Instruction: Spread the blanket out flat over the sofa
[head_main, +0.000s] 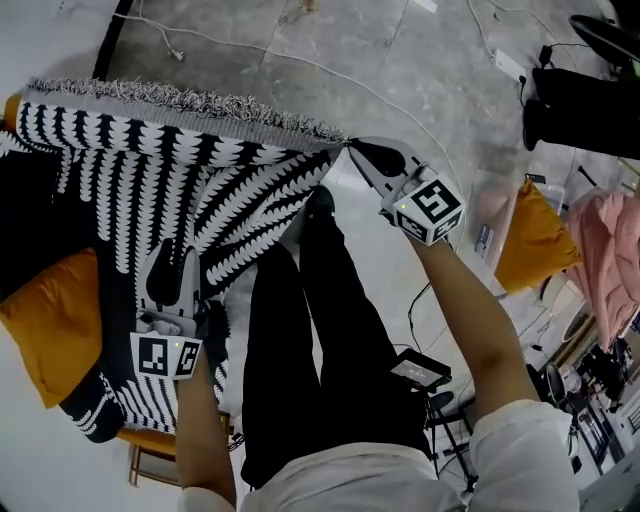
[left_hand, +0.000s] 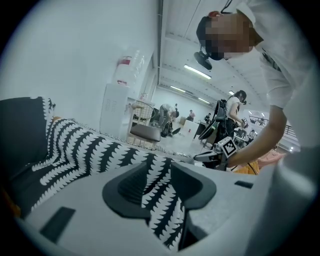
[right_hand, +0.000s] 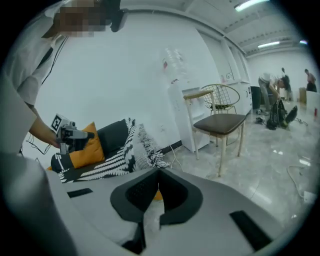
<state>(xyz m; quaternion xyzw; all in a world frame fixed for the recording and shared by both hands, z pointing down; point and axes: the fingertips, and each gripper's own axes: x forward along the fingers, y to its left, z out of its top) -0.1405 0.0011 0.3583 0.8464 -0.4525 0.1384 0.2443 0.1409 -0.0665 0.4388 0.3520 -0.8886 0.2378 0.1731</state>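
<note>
Head view, left tongs (head_main: 174, 256) clamped on striped blanket (head_main: 150, 170), right tongs (head_main: 354, 149) seemingly pinching its fringed corner

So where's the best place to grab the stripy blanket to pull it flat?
Probably at its corners, from the side, so the jaws close flat over the thin cloth. The right hand-held gripper pinches the corner of the fringed edge; the left hand-held gripper holds the blanket by its patterned part, and the cloth between them is creased. Pulling corners apart should flatten it.
</note>
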